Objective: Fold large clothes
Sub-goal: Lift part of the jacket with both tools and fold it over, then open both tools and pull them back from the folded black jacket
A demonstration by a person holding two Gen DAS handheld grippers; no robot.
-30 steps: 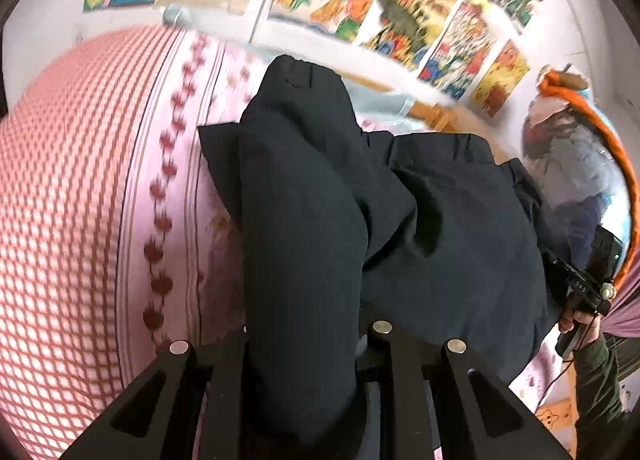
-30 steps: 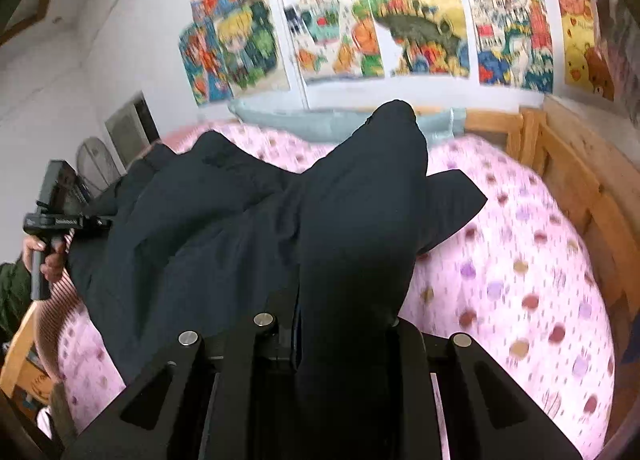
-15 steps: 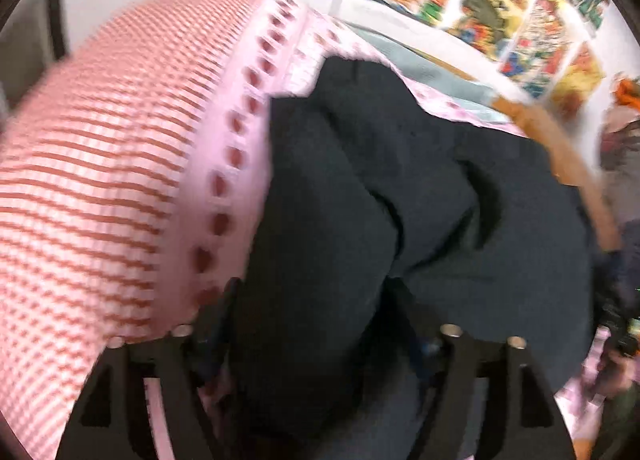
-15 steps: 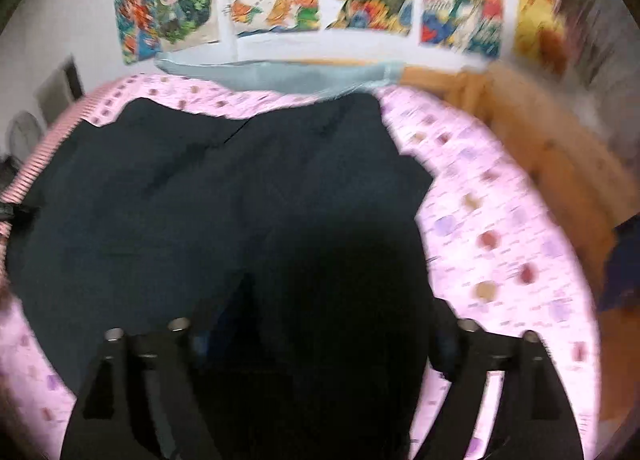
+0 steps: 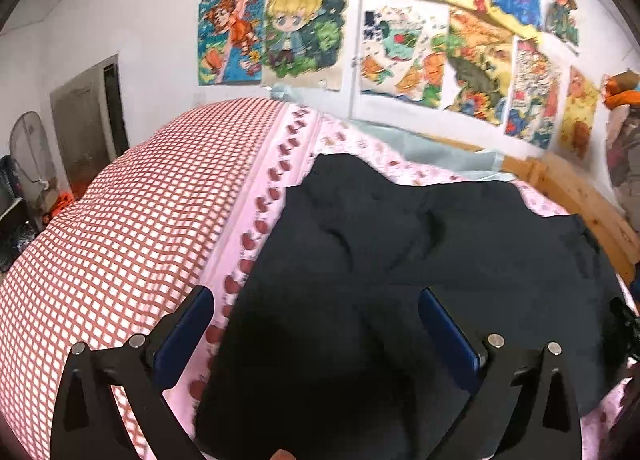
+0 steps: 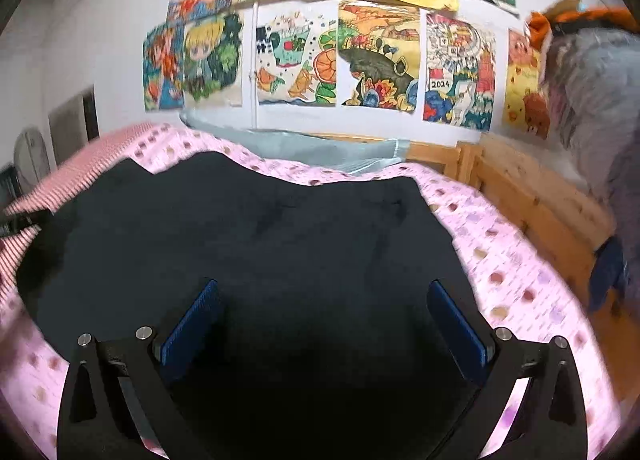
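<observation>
**Both grips let go, dark garment down on the bed**

Nearest me, low in the left wrist view, my left hand-held gripper [image 5: 316,334] has its blue pads spread wide and still opening, with nothing pinched; the dark navy cloth garment [image 5: 400,260] lies below and between them. In the right wrist view my right hand-held gripper [image 6: 322,326] reads the same: jaws opening, pads clear of the cloth.

The garment [image 6: 248,236] fills the middle of both frames, spread on the pink dotted bedsheet [image 6: 512,268], its far edge wavy and creased. To its left sits the red-checked quilt [image 5: 140,219].

Farther back are the wooden bed frame [image 6: 540,199] and colourful drawings on the white wall [image 6: 376,59].

My worry: the uneven far edge makes a crooked next fold, and dark cloth on dark jaws may hide which layer I catch.
</observation>
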